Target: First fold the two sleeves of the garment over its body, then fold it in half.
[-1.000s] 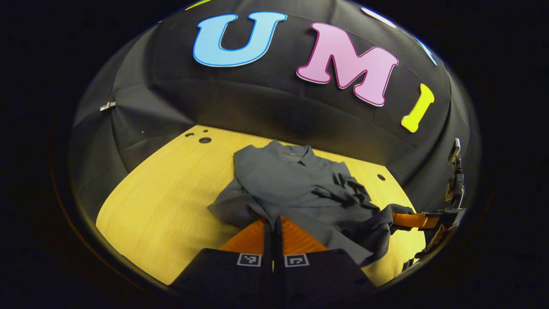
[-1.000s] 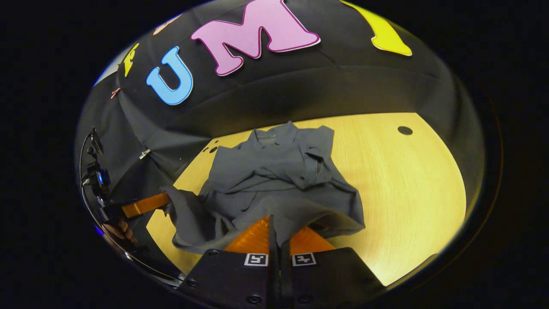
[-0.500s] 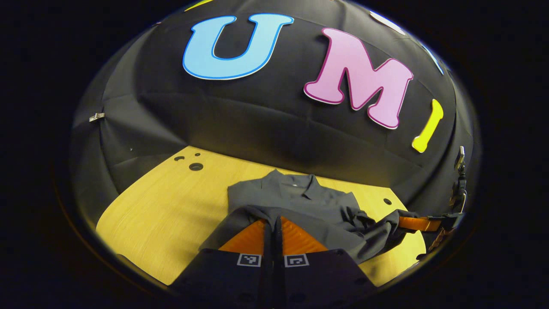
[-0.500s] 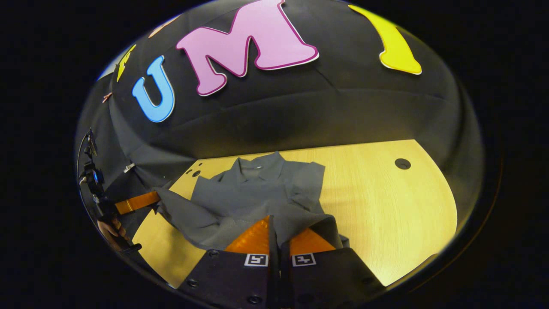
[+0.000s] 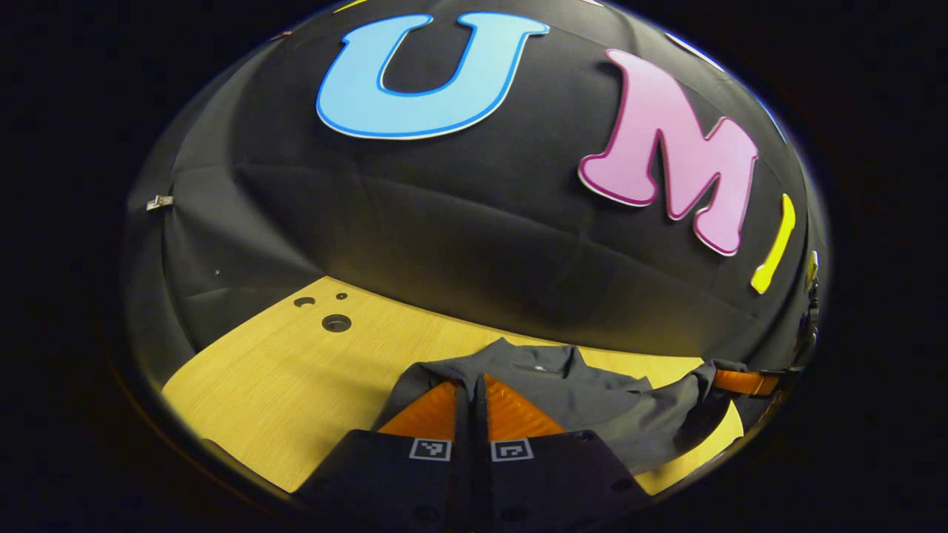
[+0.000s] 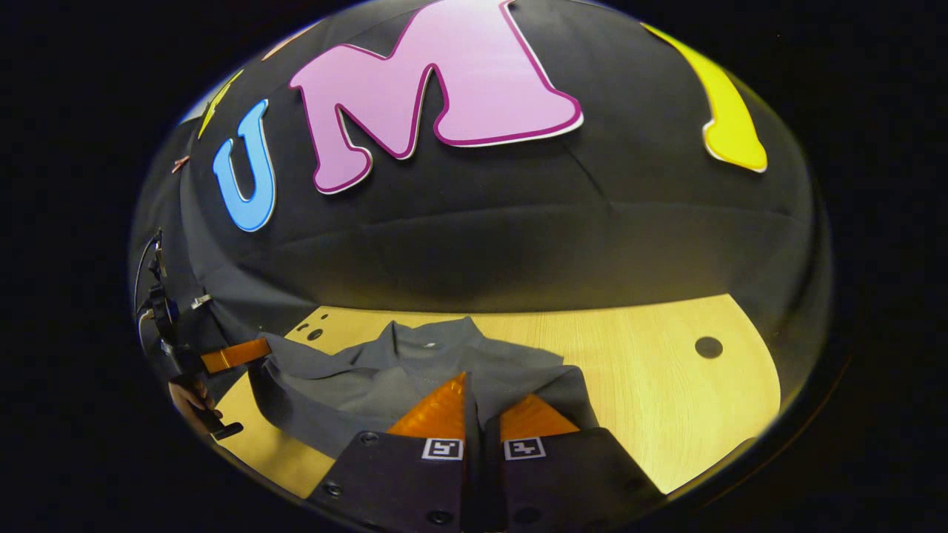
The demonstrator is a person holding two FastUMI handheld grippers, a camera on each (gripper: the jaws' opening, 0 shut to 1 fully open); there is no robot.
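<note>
On the yellow wooden table [image 6: 666, 385] the grey garment [image 6: 415, 370] is lying, its hem clamped by both the left gripper [image 5: 472, 381] and the right gripper [image 6: 474, 385], so the fold in half is judged underway, with laying the hem at the collar and releasing it next.

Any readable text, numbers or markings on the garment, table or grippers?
No readable words or numbers.
On the left gripper: two square coded markers, patterns only, no characters.
On the right gripper: the same kind of squares.
On the garment: a pale speck at the collar, too small to read.
</note>
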